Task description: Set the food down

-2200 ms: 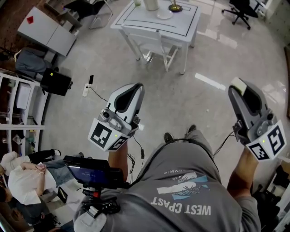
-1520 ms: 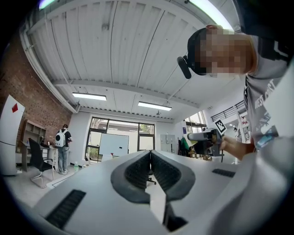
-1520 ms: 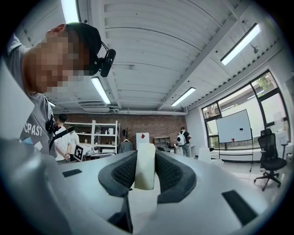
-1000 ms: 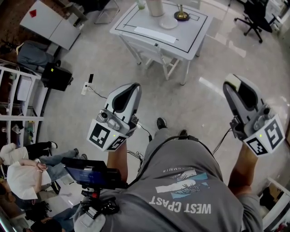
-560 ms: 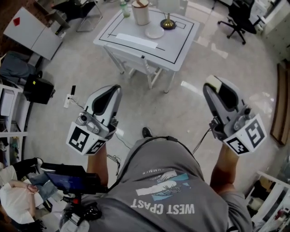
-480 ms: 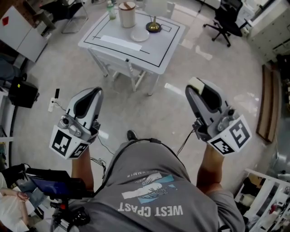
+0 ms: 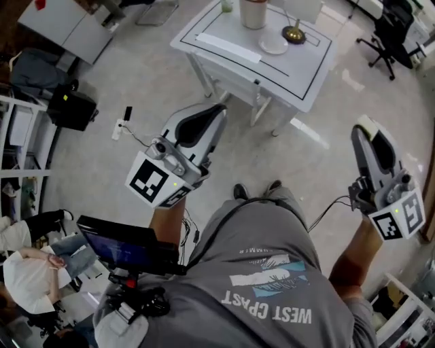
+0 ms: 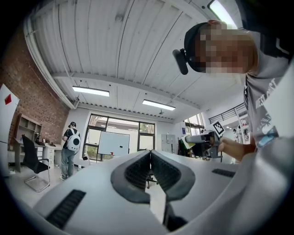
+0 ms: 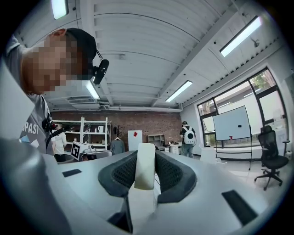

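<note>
A pale cream piece of food stands upright between the dark pads of my right gripper, which is shut on it. In the head view the same food shows at the tip of the right gripper, held over the floor at the right. My left gripper is held over the floor just short of the white table. Its jaws meet at the tip with nothing between them. A white plate lies on the table.
On the table are also a tall cylinder container, a brass object and a white strip. A white chair is tucked under it. An office chair, a black box and shelving stand around.
The head view has swung about and the table now sits nearer, just beyond the left gripper. Both grippers keep their pose; the right one still holds the food.
</note>
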A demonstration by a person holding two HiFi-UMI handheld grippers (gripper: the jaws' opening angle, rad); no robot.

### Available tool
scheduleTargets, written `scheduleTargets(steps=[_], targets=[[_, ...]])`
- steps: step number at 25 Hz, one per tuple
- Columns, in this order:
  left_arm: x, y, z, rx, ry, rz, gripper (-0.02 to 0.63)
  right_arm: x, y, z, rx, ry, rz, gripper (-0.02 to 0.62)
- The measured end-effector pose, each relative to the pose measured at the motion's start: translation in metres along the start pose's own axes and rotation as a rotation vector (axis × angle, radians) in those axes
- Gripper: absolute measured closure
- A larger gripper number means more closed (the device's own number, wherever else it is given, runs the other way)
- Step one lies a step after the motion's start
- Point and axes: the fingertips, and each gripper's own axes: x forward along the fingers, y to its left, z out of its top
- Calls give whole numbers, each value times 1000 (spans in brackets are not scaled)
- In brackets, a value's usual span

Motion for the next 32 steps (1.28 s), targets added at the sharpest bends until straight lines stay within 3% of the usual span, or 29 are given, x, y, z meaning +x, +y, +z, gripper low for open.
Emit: scheduleTargets(steps=[6, 14, 26, 32], targets=[[27, 32, -25, -21, 17, 24, 597, 39, -28, -1, -45, 3, 29, 492], [64, 65, -25, -15, 24, 74, 597, 78, -71, 7, -32, 0, 89, 492], [136, 85, -48, -16, 34, 130, 597, 111, -148, 5, -30, 26, 173, 492], [147, 105, -50, -11, 39, 123, 597, 132, -161, 0, -16, 37, 170, 492]])
